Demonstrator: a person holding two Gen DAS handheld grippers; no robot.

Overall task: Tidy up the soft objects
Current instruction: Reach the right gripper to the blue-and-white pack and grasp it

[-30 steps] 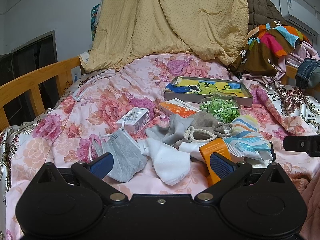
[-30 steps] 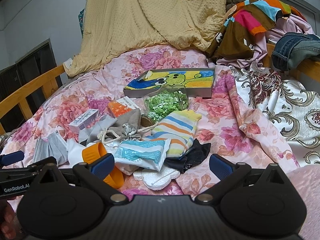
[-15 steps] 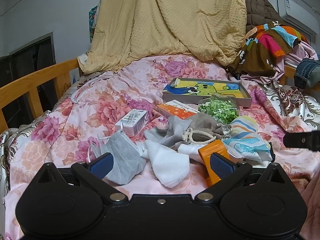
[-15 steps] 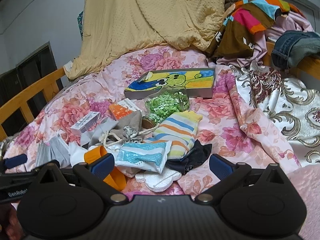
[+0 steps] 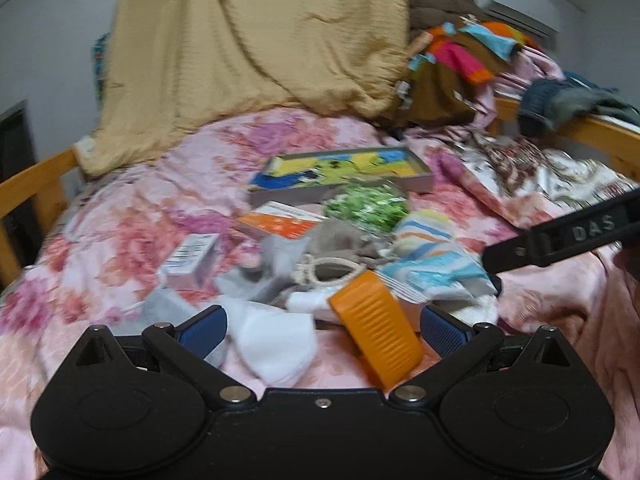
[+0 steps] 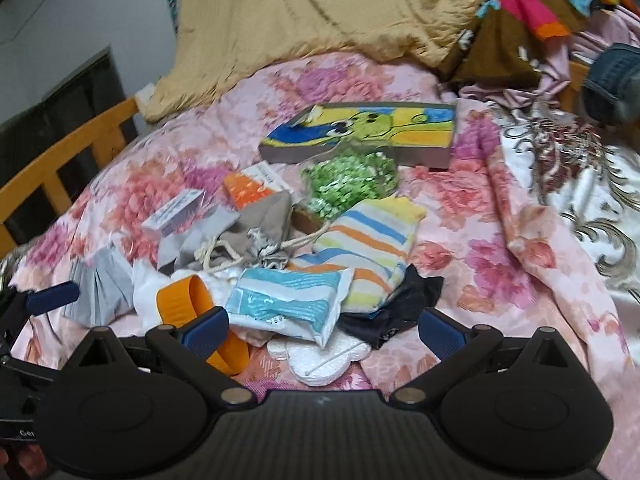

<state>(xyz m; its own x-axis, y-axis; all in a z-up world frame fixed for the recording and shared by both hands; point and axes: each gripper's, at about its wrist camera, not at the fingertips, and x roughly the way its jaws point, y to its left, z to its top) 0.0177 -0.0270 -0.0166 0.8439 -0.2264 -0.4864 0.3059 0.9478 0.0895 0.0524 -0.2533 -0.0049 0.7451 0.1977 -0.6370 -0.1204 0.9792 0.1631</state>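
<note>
- Pink floral bedspread [image 6: 472, 216] covers the bed, with a heap of small items in the middle of it.
- Left gripper [image 5: 322, 324] low over the near edge of the heap, jaws wide apart, nothing between the pads.
- Orange ribbed cup [image 5: 376, 332] lies tipped on its side between the left jaws but touches neither pad (left view is motion-blurred).
- White cloth [image 5: 276, 344] just left of the cup, beside the left pad; grey face mask [image 6: 102, 284] further left.
- Right gripper [image 6: 322, 330] hovers at the near side of the heap, jaws apart, empty.
- Blue-and-white packet [image 6: 288, 304] sits just ahead of the right jaws, lying over a white flower-shaped pad [image 6: 320, 360].
- Striped sock [image 6: 372, 248] behind the packet, its lower end resting on a black cloth [image 6: 400, 304].
- Beige drawstring pouch [image 6: 260, 228] left of the sock, cord trailing across the heap.
- Bag of green bits [image 6: 348, 184] behind the sock, in front of a cartoon-printed box [image 6: 368, 132].
- Orange box [image 6: 248, 188] and small white carton [image 6: 176, 212] at the heap's left side.
- Tan blanket [image 5: 248, 48] is draped high at the back; colourful clothes [image 6: 532, 12] are piled at right.
</note>
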